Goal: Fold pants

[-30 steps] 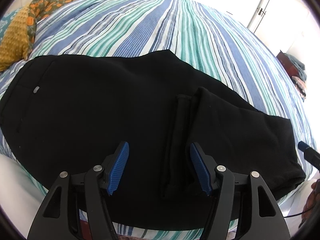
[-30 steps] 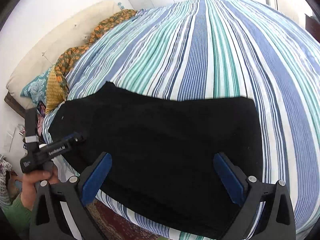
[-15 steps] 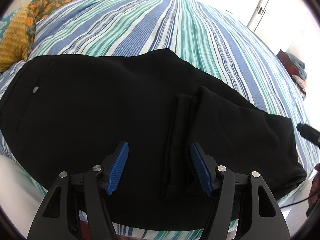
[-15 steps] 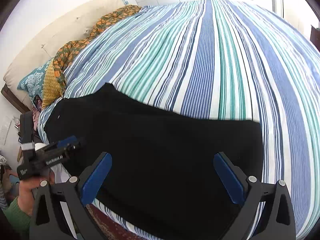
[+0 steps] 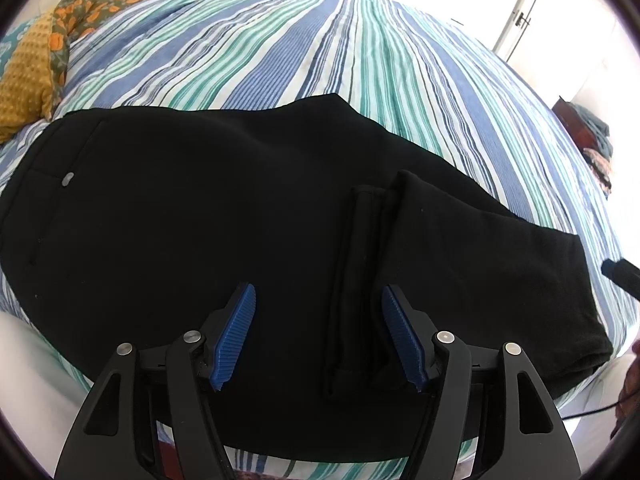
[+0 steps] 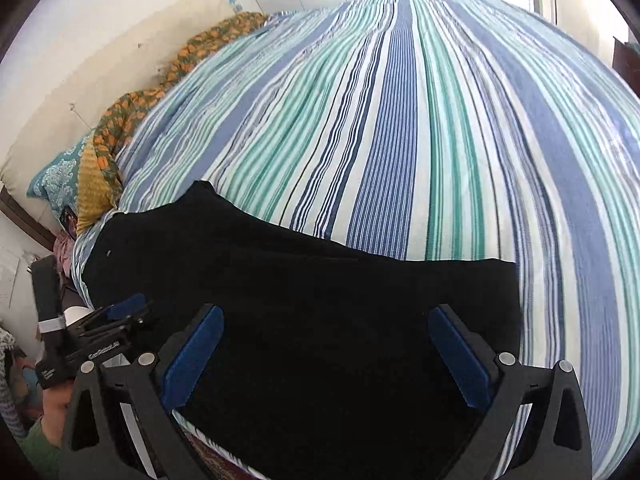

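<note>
Black pants (image 5: 200,208) lie flat along the near edge of a striped bed, waistband at the left. One leg end is folded back, its hem (image 5: 356,280) lying across the middle. My left gripper (image 5: 318,338) is open and empty just above the pants, the hem between its blue pads. In the right wrist view the pants (image 6: 320,300) fill the lower half. My right gripper (image 6: 326,356) is wide open and empty above the folded right end. The left gripper (image 6: 100,332) shows at the lower left there.
The striped blue, green and white bedspread (image 5: 320,48) stretches far behind the pants. A yellow and orange floral cloth (image 5: 36,64) and a teal pillow (image 6: 56,180) lie at the bed's head. White cupboard doors (image 5: 520,4) stand beyond the bed.
The right gripper has drifted forward and slightly up over the pants; the bed's far side fills more of its view. The left gripper has barely moved. The pants lie unchanged.
</note>
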Available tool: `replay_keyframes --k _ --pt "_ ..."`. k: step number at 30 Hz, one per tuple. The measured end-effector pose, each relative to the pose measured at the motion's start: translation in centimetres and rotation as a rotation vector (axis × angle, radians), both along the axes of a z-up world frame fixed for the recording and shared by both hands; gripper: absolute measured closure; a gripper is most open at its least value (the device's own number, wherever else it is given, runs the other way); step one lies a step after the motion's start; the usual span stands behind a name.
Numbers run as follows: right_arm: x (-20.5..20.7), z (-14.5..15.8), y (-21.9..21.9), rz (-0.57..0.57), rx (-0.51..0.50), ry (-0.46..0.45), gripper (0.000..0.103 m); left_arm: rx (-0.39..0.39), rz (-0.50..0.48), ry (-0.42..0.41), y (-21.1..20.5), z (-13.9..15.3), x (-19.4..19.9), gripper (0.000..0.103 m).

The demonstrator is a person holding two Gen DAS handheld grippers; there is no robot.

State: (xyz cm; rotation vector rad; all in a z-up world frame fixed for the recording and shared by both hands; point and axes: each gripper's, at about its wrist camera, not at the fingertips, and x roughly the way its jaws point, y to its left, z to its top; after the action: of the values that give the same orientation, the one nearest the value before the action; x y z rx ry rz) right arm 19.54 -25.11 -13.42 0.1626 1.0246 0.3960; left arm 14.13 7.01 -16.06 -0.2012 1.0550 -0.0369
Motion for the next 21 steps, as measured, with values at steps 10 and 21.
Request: replay_keyframes --k 10,21 --pt "-7.8 -5.7 -0.8 0.032 -0.075 0.003 0.000 0.009 -0.016 0.004 -0.2 -0.3 0.1 0.032" --pt "-9.9 -4.6 -3.0 -0.007 -0.013 -0.019 0.000 -0.021 -0.004 -0.004 0.1 -0.2 -0.1 0.030"
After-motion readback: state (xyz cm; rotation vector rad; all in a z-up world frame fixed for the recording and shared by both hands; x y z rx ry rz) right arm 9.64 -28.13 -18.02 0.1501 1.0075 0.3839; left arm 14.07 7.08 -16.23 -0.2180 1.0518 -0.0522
